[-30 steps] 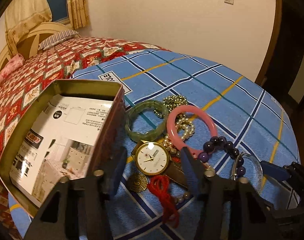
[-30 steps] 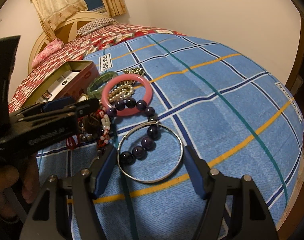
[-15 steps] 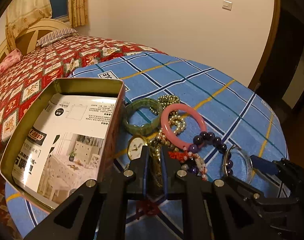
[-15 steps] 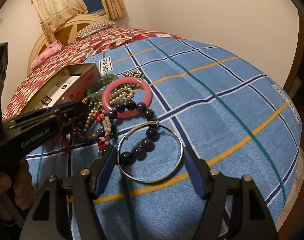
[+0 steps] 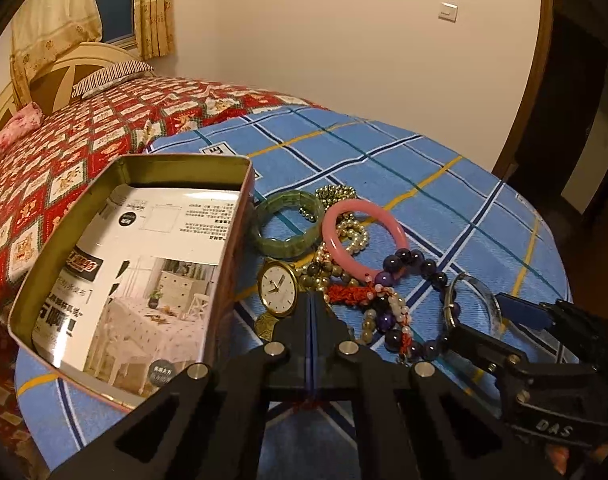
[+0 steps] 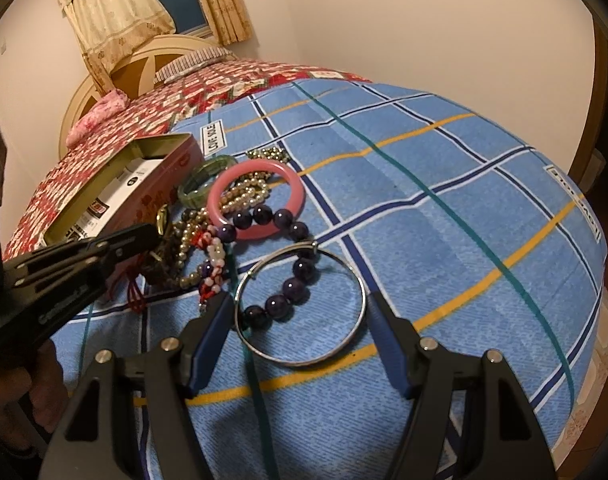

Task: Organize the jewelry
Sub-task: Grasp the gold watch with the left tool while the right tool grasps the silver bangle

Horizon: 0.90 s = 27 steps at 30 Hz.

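Our left gripper (image 5: 312, 300) has clenched fully since a second ago.
It sits over the jewelry pile by the gold watch (image 5: 277, 287), what it pinches hidden; our right gripper (image 6: 296, 336) gapes around the silver bangle (image 6: 300, 304); the tin (image 5: 124, 256) sits left.

Setting: home bedroom. Evidence: bed with red patchwork quilt (image 5: 84, 148), cream arched wooden headboard (image 6: 144, 64), striped pillow (image 5: 112, 76), beige floral curtains (image 6: 112, 12) over dark window, plain cream walls, white wall switch (image 5: 448, 10), dark wooden door frame (image 5: 532, 80), blue plaid bedspread (image 6: 444, 216).
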{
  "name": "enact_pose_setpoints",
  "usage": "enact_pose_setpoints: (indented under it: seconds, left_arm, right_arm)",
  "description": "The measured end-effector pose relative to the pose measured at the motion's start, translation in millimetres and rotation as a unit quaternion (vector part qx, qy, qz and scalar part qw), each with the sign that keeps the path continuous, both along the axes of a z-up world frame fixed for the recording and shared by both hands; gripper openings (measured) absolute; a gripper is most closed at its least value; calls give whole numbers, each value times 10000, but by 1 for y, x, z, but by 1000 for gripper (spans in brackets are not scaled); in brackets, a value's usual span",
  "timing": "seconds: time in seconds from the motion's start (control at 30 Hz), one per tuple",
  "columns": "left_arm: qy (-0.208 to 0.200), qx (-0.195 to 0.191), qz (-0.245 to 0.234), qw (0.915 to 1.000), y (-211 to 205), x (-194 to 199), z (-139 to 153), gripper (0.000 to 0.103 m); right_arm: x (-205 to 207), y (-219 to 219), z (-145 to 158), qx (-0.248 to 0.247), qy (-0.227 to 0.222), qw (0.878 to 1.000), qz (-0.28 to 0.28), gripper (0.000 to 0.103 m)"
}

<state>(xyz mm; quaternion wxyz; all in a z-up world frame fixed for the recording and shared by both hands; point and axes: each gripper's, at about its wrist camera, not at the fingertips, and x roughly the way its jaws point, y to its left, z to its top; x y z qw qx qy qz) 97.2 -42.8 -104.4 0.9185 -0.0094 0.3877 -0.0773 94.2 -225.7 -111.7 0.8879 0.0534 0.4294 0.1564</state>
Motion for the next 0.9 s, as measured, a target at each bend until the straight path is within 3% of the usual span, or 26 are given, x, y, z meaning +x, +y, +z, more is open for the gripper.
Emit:
enact_pose_setpoints:
  seconds: [0.23,0.27,0.3,0.37,0.67,0.77,0.9]
  left_arm:
    - [-51,-196,-11,9998,1,-4,9,0]
    - [-16,-183,1,9998,0,-3,8,6]
    - [32,-149,-16,9999,-2,-2,6,24]
    - [74,-151,-51,9998,-6,-2,1,41]
    - [321,100,-130,9994,-22,3,-18,41]
    - [463,-69,-50,9989,-17,8,-22,40]
    - [402,-172,9,9990,-12,6,-18,28]
  right_arm:
    - [-1,0,0,-3,-6,10000,2,71]
    - [-1,0,0,-3,-9,10000,0,71]
    - [-1,0,0,4,-12,10000,0,71]
    - [-1,-1,1,35,-22,10000,1,71]
    - [-4,-5,3,165,-63,9998,-22,71]
    - [-4,-6,3,189,-53,9998,-14,71]
    - [-5,-6,3,192,-65,9998,-16,71]
